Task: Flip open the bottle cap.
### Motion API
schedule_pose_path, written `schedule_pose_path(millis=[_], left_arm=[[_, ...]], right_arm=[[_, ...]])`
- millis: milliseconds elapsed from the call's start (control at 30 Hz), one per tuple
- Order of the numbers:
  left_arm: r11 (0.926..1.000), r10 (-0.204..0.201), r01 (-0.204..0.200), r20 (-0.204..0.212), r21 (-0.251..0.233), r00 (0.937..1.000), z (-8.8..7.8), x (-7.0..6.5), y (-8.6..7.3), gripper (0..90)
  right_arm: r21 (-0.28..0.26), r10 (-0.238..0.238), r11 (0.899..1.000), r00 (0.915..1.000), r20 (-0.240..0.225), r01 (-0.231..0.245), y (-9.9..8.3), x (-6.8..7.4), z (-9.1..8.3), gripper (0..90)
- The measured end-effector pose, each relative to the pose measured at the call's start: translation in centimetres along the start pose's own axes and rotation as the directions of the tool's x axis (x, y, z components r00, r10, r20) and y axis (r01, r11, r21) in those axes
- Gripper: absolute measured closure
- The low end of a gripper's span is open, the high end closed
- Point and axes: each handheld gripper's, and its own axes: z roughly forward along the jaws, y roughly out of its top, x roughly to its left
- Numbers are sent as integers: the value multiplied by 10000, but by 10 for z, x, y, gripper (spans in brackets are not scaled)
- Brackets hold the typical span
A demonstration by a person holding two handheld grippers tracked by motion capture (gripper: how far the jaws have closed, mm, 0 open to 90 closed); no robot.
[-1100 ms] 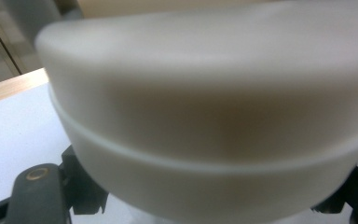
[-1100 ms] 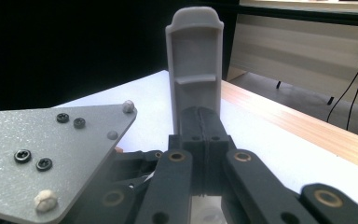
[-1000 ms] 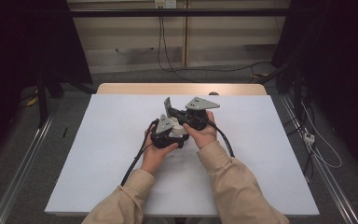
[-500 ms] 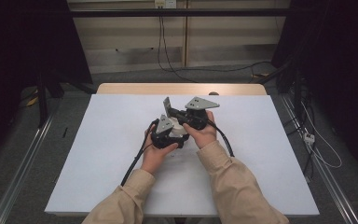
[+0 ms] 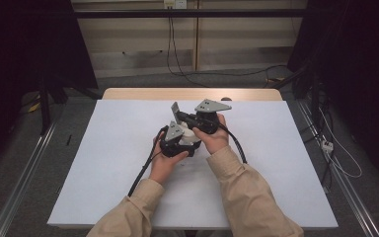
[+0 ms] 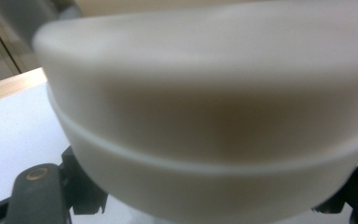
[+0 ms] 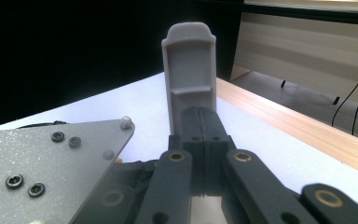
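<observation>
The white bowl (image 6: 205, 116) sits at the middle of the white table (image 5: 103, 163), lifted a little between the person's two hands, and in the left gripper view it looms so near the lens that it blurs into a smooth, pale, curved wall with one raised ridge running round it. The left gripper (image 5: 191, 140) seems pinched narrow on it; its fingertips are hidden behind the wall, so the exact spot of the bite cannot be told. The right gripper (image 7: 189, 60) stands at about one o'clock from the left one, its black jaws pressed together on nothing, the grey fingertip pointing toward ten o'clock across the bare tabletop. By its look the bowl is probably light, stiff plastic or glazed ware with a slick surface, so a narrow pinch may slide or let it swing. The safer hold, as I judge it, is across the rim or just under the ridge, which would give the pads an edge to catch on. If it is ceramic, a knock against the other gripper could chip it. No brand, label or writing can be read on the bowl, the grippers or the table.
</observation>
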Motion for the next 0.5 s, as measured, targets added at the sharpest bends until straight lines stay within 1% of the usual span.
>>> schedule_pose_path(millis=[33, 67, 100, 133, 233, 300, 367, 400, 433, 467, 500], left_arm=[[10000, -28, 28, -12, 18, 10000, 0, 0, 0, 188], [10000, -46, 46, -127, 10, 9999, 0, -1, 0, 188], [10000, -13, 13, -4, 20, 10000, 0, 0, 0, 188], [10000, -5, 5, -129, 17, 9999, 0, -1, 0, 188], [10000, 4, -3, -140, 22, 9999, 0, -1, 0, 188], [10000, 88, -87, -212, 49, 9997, 0, 0, 0, 187], [10000, 85, -84, -211, 50, 9997, 0, 0, 0, 188], [10000, -4, 5, -239, 43, 9997, 0, -1, 0, 188], [10000, -2, 3, -236, 42, 9997, 0, -1, 0, 188], [9999, 92, -91, -224, 55, 9997, 0, 0, 0, 187], [10000, 62, -61, -188, 50, 9998, 0, -1, 0, 188]], right_arm=[[6, 2, 10000, 10000, -16, -2, 0, 0, 0, 900], [8, 12, 10000, 10000, -33, -12, 0, -1, 1, 900], [11, 34, 10000, 10000, -57, -34, 0, -1, 1, 900], [46, 39, 10000, 10000, -71, -39, 0, -1, 1, 900], [173, -76, 9998, 9999, -76, 78, 2, -1, 2, 900], [252, -143, 9996, 9999, -83, 145, 4, -1, 2, 900], [282, -171, 9995, 9998, -100, 174, 5, -1, 3, 900], [291, -167, 9994, 9998, -96, 170, 6, -1, 3, 900], [300, -163, 9994, 9998, -102, 166, 6, -1, 4, 900], [304, -180, 9994, 9998, -98, 183, 6, -1, 4, 900], [307, -191, 9993, 9997, -117, 195, 6, 0, 5, 900]])
